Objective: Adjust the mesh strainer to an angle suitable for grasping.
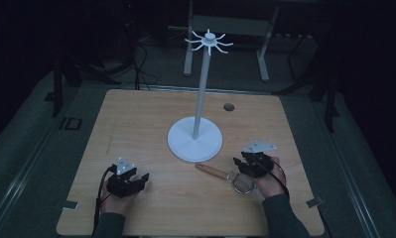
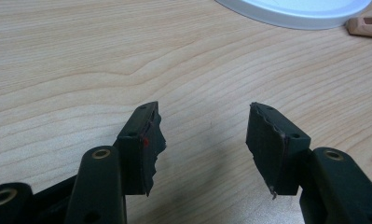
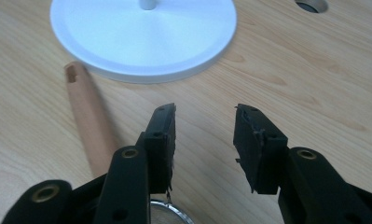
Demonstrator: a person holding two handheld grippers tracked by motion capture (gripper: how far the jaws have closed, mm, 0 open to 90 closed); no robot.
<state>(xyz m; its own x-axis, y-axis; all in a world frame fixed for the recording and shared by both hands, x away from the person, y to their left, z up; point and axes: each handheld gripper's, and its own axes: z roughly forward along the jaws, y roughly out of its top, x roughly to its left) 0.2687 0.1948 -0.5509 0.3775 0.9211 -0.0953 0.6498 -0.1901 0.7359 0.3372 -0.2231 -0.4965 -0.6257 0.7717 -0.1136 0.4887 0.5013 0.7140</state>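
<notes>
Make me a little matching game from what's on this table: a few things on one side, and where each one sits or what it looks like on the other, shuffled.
Things:
1. white stand
2. strainer
3. left gripper
4. round hole

Descriptions:
A. in the tabletop, behind and to the right of the stand's base
B. jaws apart with only bare wood between them
C. tall pole with spokes at the top, on a round base
D. lying flat with a wooden handle, next to the right gripper

Pairs: 1-C, 2-D, 3-B, 4-A
</notes>
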